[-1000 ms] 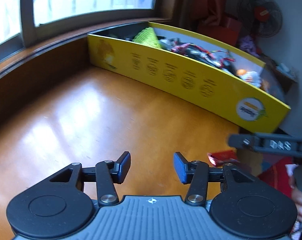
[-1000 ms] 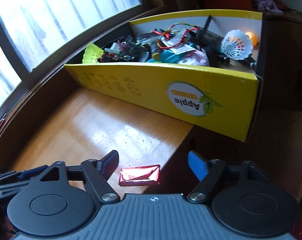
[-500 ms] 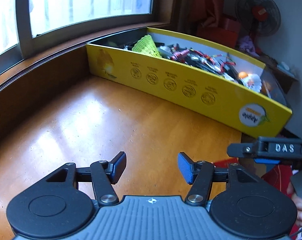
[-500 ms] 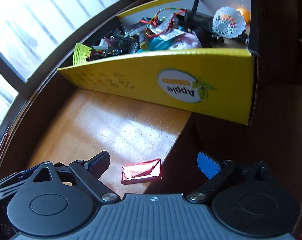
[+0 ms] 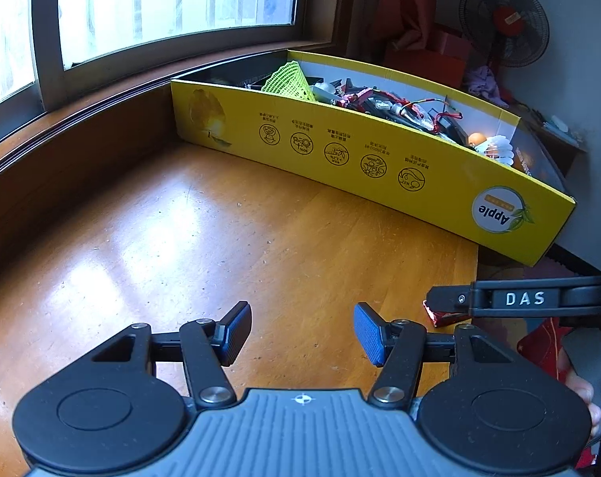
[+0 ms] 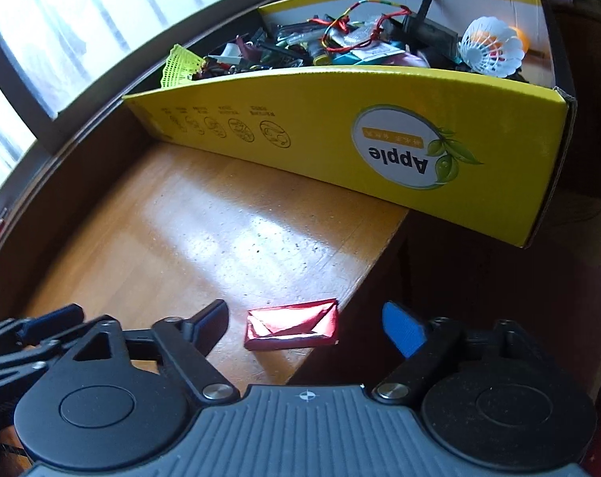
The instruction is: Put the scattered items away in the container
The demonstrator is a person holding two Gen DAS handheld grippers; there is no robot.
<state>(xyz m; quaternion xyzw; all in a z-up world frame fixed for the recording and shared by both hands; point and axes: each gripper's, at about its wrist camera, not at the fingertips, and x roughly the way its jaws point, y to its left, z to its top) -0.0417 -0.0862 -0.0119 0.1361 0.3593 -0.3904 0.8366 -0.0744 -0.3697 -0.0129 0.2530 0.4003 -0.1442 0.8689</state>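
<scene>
right gripper (image 6: 304, 328): wide open, straddling red foil packet (image 6: 291, 326) at table (image 6: 205, 238) edge | left gripper (image 5: 300, 334): open, empty | yellow box (image 6: 340, 135): full

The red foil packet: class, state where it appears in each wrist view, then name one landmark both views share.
Left wrist: the red foil packet lies far right at the table edge, partly hidden behind the right gripper.
Right wrist: lower centre, between the open jaws.
Shared landmark: the yellow box.

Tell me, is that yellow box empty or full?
Nearly full: the yellow box holds clutter up to its rim, with a white shuttlecock rising above.
</scene>
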